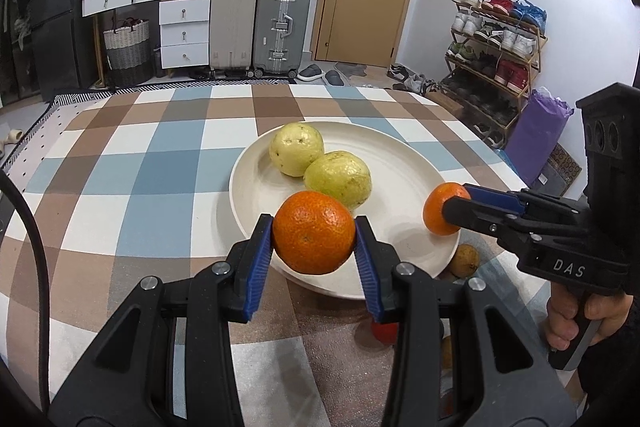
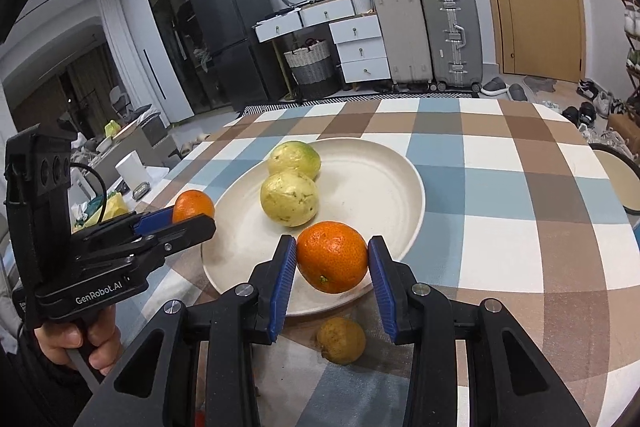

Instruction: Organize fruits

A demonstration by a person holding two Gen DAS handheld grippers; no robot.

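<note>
Both tongs loaded: the left gripper point(image 1: 314, 235) is clamped on an orange point(image 1: 314, 231) over the near rim of the cream plate point(image 1: 400, 163), while the right gripper point(image 2: 332, 259) squeezes a second orange point(image 2: 332, 256) above the plate's opposite near edge. Two guavas point(image 1: 297, 148) sit touching mid-plate, and a small brownish fruit point(image 2: 341, 340) lies on the checked tablecloth point(image 1: 132, 163) just off the rim.
</note>
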